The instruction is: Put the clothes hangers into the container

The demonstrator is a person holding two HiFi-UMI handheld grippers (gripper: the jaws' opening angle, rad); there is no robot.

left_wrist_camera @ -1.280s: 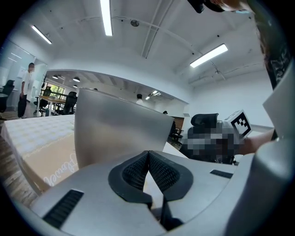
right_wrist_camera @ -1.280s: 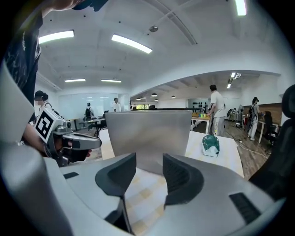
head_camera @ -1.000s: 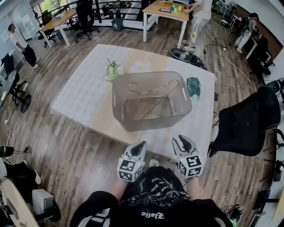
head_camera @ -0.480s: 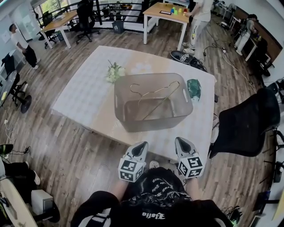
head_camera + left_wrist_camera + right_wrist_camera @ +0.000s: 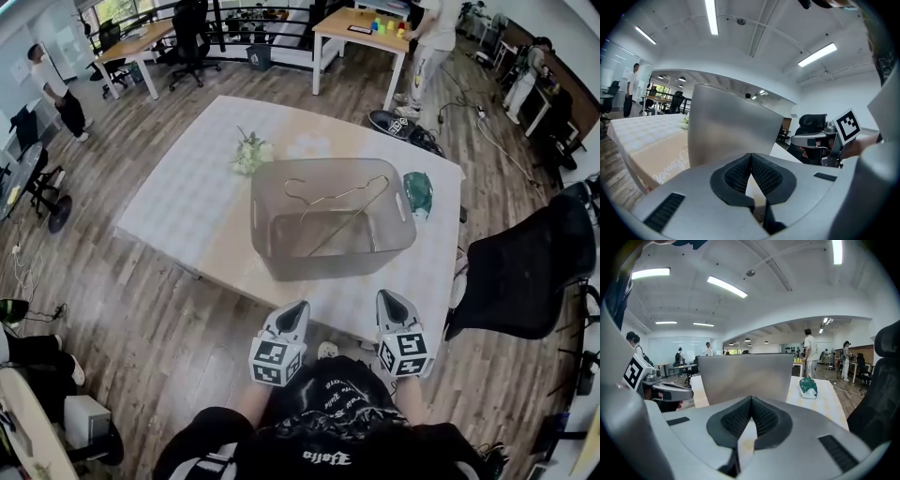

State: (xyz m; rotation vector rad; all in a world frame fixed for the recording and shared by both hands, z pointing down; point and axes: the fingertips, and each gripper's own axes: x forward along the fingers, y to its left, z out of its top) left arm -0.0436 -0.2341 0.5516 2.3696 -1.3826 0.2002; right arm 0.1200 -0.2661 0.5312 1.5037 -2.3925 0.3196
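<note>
A translucent grey container (image 5: 281,246) stands on the table near its front edge. Thin gold wire hangers (image 5: 337,199) lie inside it, leaning on the walls. My left gripper (image 5: 297,307) and right gripper (image 5: 385,299) are low by the person's lap, just short of the table's front edge, apart from the container. Both are shut with nothing between the pads. In the left gripper view the jaws (image 5: 751,155) meet in front of the container's wall (image 5: 726,126). The right gripper view shows the same: shut jaws (image 5: 751,399) and the container (image 5: 745,373) ahead.
The table (image 5: 187,197) carries a small bunch of white flowers (image 5: 249,152) at the back left of the container and a green packet (image 5: 417,193) to its right. A black office chair (image 5: 525,267) stands at the right. Desks and people are farther back.
The right gripper's jaws, slightly apart a second ago, have come shut. Both grippers stay by the lap; the view has shifted a little.
</note>
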